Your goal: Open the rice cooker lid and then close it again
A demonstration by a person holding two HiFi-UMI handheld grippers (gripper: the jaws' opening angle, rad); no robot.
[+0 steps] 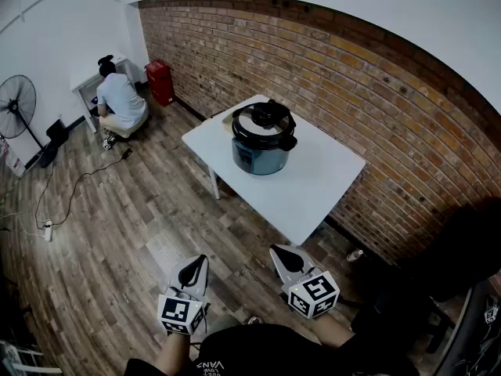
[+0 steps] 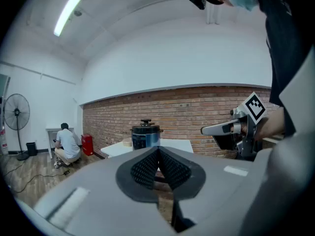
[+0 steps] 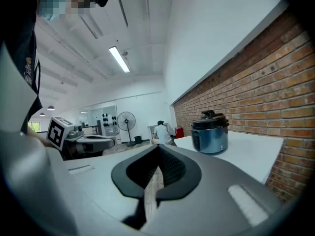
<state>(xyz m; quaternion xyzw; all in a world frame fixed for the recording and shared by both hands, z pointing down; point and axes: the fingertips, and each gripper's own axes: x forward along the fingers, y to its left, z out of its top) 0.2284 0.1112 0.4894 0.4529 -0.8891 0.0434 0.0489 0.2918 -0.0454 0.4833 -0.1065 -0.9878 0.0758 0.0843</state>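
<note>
Both claws are clenched on nothing. The left gripper (image 2: 157,154) has its ribbed pads pressed together with only air beyond them, and the right gripper (image 3: 158,151) is the same. I hold both well short of the white table (image 1: 313,186), over the wooden floor on its near side, and neither touches anything.

The rice cooker (image 1: 264,139) stands upright on that table, toward the end farther from me and well in from its edges. Its lid (image 1: 264,121) is down and nothing has been started.

I judge the body heavy and stiff: a metal drum with a blue-grey shell that should stay put on the table if I lift gently. The lid looks rigid and glossy, so its dome would be slippery under my pads. The black handle (image 1: 268,110) on top of the lid is the place to grip, since it is raised and narrow enough to fit between opened jaws.

From here I cannot tell whether the lid lifts straight off or must be twisted free first. I would open one claw, close on that handle, and keep the other ready to steady the body against the table.
</note>
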